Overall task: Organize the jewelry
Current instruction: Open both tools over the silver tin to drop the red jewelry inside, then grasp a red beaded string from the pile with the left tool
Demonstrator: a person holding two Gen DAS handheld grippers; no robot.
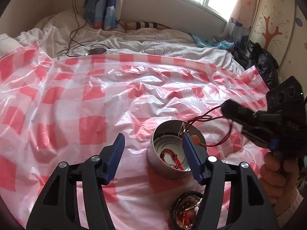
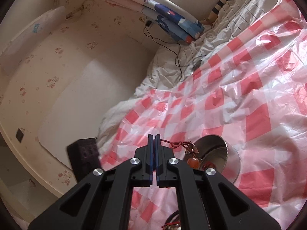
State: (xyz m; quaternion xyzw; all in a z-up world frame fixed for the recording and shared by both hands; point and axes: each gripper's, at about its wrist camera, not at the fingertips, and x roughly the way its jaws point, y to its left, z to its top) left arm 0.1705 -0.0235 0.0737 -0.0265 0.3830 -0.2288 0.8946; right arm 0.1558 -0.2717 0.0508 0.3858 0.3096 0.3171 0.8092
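A silver round tin (image 1: pixel 173 147) stands on the red-checked plastic sheet (image 1: pixel 92 103) with red cord jewelry (image 1: pixel 169 154) inside. My left gripper (image 1: pixel 153 143) is open, its right finger (image 1: pixel 190 155) over the tin's mouth. My right gripper (image 2: pixel 154 137) is shut on a red cord necklace (image 2: pixel 177 143). It holds the necklace above the tin (image 2: pixel 220 153) with an orange bead pendant (image 2: pixel 192 162) hanging at the rim. In the left view the right gripper (image 1: pixel 228 109) sits right of the tin and the cord (image 1: pixel 203 117) droops to the rim.
A dark round dish (image 1: pixel 184 210) with more beads and jewelry sits in front of the tin, partly hidden by my left gripper. White bedding (image 1: pixel 134 40), a black cable (image 1: pixel 76 23) and a black jacket (image 1: pixel 262 61) lie beyond the sheet.
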